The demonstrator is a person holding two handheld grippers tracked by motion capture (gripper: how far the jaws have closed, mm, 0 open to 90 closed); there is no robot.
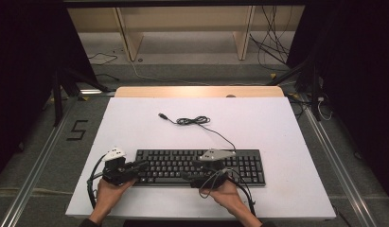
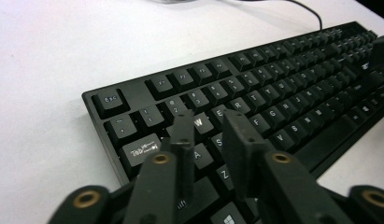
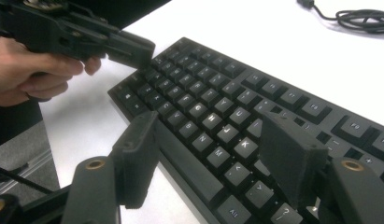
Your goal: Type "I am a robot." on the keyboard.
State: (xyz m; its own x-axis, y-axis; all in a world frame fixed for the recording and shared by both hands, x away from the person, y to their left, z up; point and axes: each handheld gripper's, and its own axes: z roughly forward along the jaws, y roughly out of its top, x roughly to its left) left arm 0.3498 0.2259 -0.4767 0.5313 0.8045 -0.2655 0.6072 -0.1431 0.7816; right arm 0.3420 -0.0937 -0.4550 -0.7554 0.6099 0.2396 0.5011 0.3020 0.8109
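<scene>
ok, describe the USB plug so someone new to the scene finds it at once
Start at the white table and the black keyboard near its front edge. A thin black cable leaves the keyboard's back edge, runs away from the person to a small tangled coil, then goes on to the left. The USB plug is the small dark block at that free end, lying alone on bare white, connected to nothing.

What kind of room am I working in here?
Probably a lab recording station: a white-topped table with a black keyboard, dark curtains at the sides, and loose cables on the floor.
</scene>
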